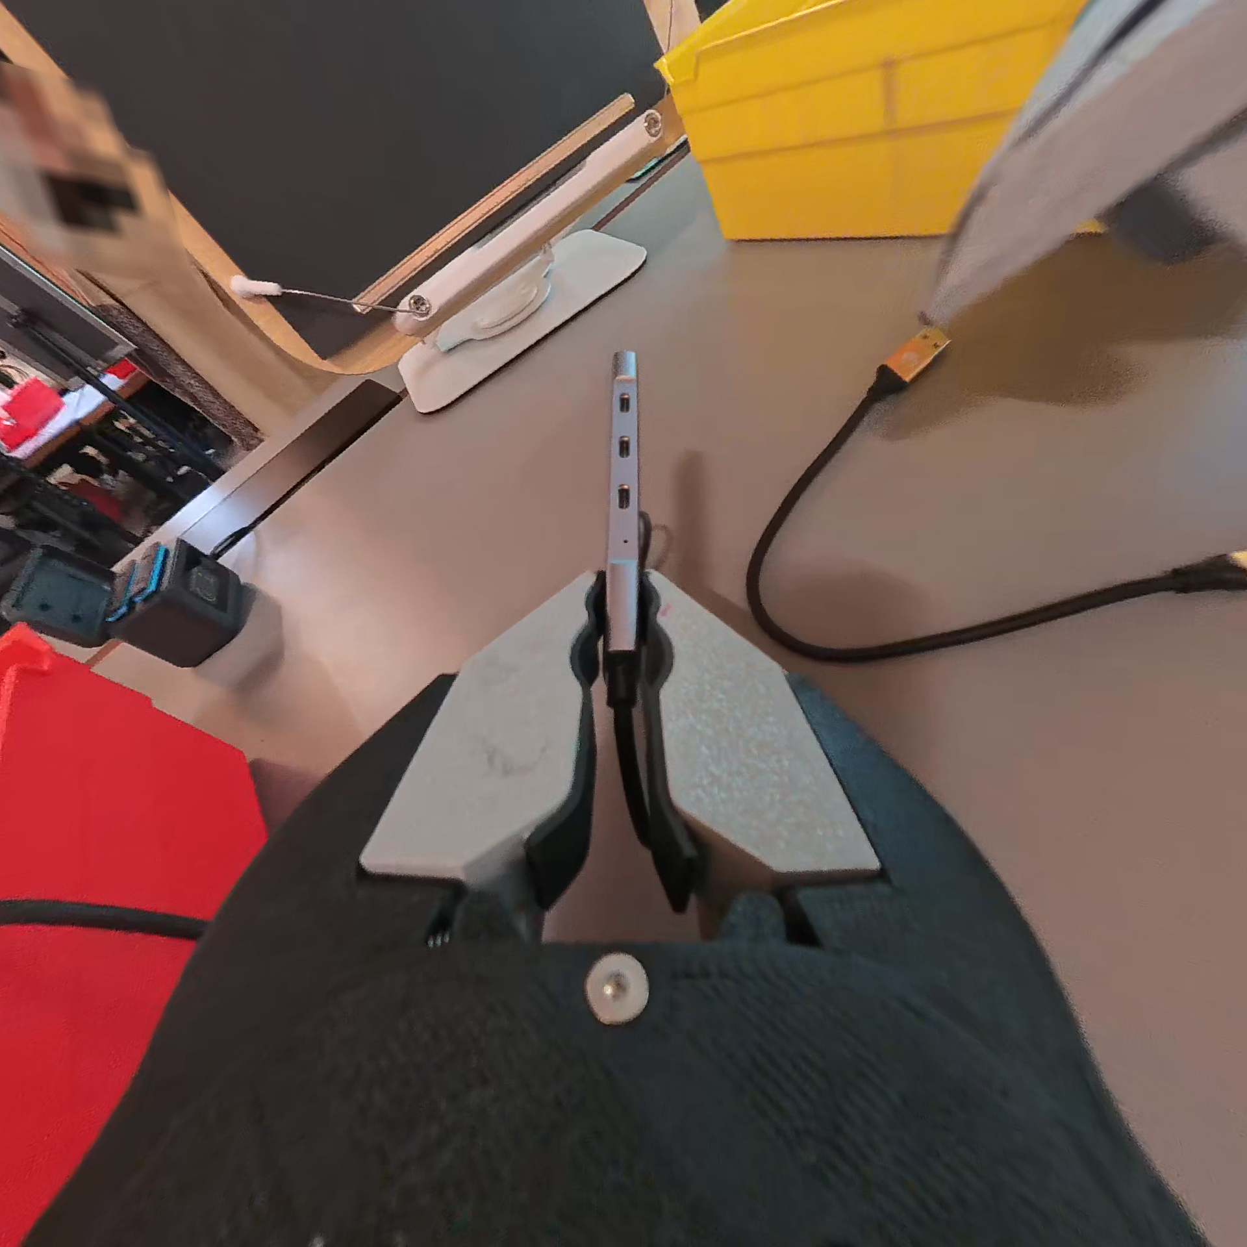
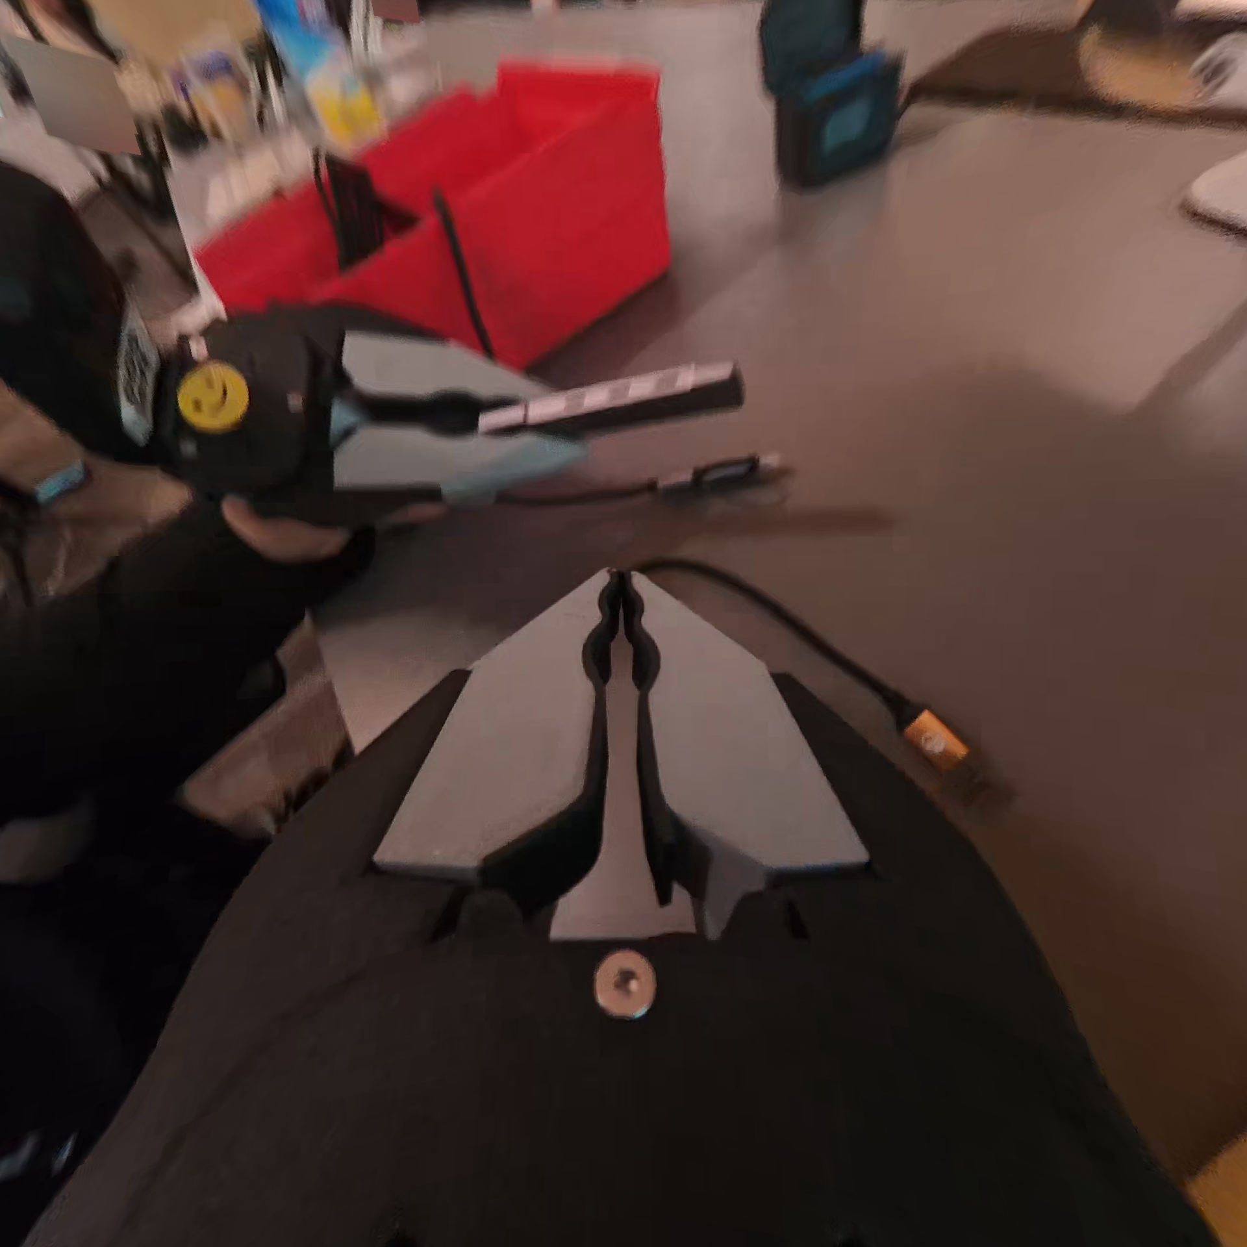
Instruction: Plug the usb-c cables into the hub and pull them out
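Note:
My left gripper (image 1: 622, 582) is shut on the near end of the slim grey usb hub (image 1: 624, 465). It holds the hub on edge, with three empty usb-c ports facing up. The hub's own black lead (image 1: 634, 776) runs back between the fingers. A black cable with an orange plug (image 1: 911, 357) lies on the table to the right. My right gripper (image 2: 621, 577) is shut, with nothing visible between its tips. That cable (image 2: 776, 614) passes behind the tips, and its orange plug (image 2: 934, 742) lies beside the right finger. The right wrist view, which is blurred, shows the left gripper (image 2: 540, 422) holding the hub (image 2: 621, 398).
A yellow bin (image 1: 843, 135) stands at the back right and a red bin (image 1: 101, 810) at the left. A white stand base (image 1: 526, 317) and a small black case (image 1: 182, 607) sit on the grey table. A short black plug (image 2: 722, 469) lies below the hub. Some 10 centimeters of space lies between my two pairs of fingers. The left tips stand about 30 centimeters off the small black case (image 1: 182, 607). It turns up in the right wrist view (image 2: 808, 124) as well.

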